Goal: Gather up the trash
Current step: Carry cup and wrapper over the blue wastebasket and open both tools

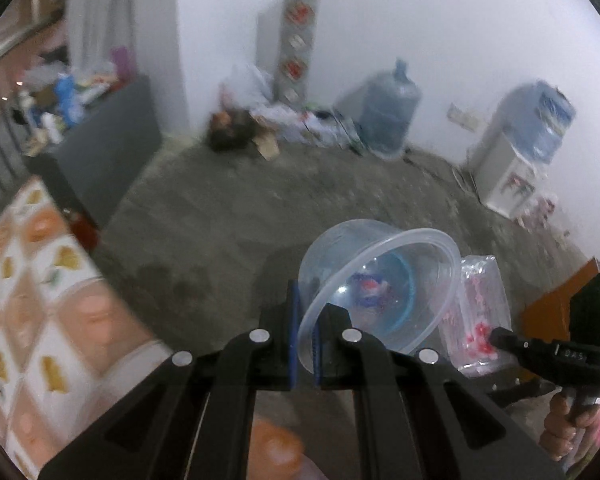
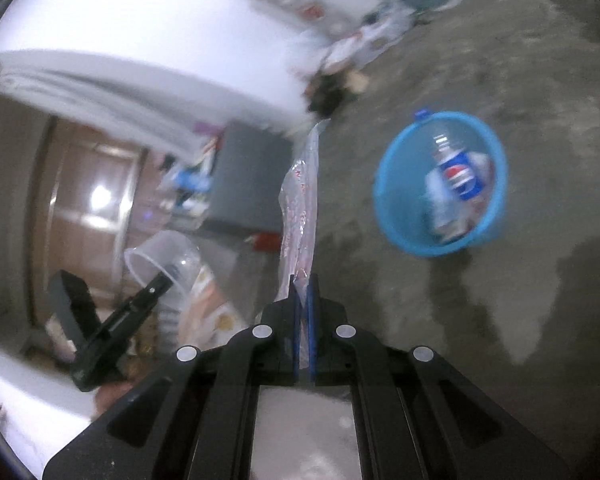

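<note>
The left gripper (image 1: 306, 332), black with blue pads, is clenched on the rim of a clear round plastic container (image 1: 376, 284), which tips on its side so that its open mouth faces the camera. Through its wall a blue ring and a red-and-blue label show, blurred. The right gripper (image 2: 303, 300) is pinched tight on the near end of a clear plastic bag with red print (image 2: 300, 196), which stands up stiffly and away from the fingers. In the left wrist view the same bag (image 1: 478, 304) hangs just right of the container, with the right gripper's black body and the hand (image 1: 568, 428) gripping its handle at the far right edge.

On the grey concrete floor (image 2: 540, 80), right of the bag in the right wrist view, stands a round blue plastic waste basket (image 2: 384, 196), well apart from both tools. Inside it lies a plastic bottle with a blue Pepsi label (image 2: 460, 176) among pale crumpled wrappers.

Along the far white wall stand a large blue water jug (image 1: 388, 116) and a white water dispenser (image 1: 512, 160). A patterned orange-and-white tablecloth (image 1: 40, 300) fills the near left.
</note>
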The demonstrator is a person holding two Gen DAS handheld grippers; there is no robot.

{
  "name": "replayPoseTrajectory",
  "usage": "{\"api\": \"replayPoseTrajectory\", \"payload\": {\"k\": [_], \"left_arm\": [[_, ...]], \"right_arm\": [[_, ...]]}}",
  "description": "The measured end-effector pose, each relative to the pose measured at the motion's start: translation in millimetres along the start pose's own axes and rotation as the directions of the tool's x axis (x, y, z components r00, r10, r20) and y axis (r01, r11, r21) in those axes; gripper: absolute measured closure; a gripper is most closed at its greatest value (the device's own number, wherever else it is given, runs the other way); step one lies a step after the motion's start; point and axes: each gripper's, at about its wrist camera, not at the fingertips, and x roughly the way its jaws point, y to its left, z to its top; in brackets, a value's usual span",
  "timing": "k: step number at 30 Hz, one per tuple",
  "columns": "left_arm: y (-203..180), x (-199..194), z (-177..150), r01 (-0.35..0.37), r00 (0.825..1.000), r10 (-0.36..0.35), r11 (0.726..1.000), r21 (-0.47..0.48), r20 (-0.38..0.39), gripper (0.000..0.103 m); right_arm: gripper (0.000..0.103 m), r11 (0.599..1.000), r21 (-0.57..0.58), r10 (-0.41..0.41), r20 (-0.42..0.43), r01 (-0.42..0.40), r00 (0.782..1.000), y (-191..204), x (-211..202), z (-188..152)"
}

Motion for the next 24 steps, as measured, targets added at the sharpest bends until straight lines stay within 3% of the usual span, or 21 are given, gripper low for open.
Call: {"api": "replayPoseTrajectory", "payload": {"k": [8,18,19,20,21,22,23,24], "left_arm": [[-36,114,22,0.034,0.976,-0.031,0.999,0.012,-0.214,0.097],[-51,193,42,0.000,0.959,0.016,0.998,0.057,-0.283,0.097],[-55,201,43,0.008,0.956,0.010,0.998,0.061,-0.293,0.091],[-58,212,45,0.016,0.949,0.005,0.998,0.063,-0.316,0.069],[-58,218,45,0.010,0.944,0.012,0.998,0.065,-0.330,0.055],[-58,223,46,-0.004,0.944,0.026,0.998,0.066,-0.330,0.042],[-59,224,47,-0.018,0.948,0.038,0.998,0.067,-0.316,0.042],[-59,222,46,-0.028,0.952,0.046,0.997,0.065,-0.302,0.042]], "right_arm": [[0.101,0.991,0.074,-0.107,-0.006,0.107,0.994,-45,18,9],[0.097,0.986,0.096,-0.129,-0.074,0.136,0.989,-67,76,48],[0.096,0.986,0.092,-0.131,-0.086,0.139,0.988,-70,88,54],[0.087,0.984,0.093,-0.142,-0.100,0.152,0.985,-75,102,60],[0.077,0.981,0.094,-0.160,-0.105,0.170,0.981,-80,109,64],[0.054,0.975,0.096,-0.190,-0.107,0.201,0.976,-89,120,67],[0.048,0.969,0.100,-0.216,-0.113,0.227,0.970,-96,127,69],[0.048,0.960,0.108,-0.245,-0.126,0.259,0.961,-105,133,70]]}}
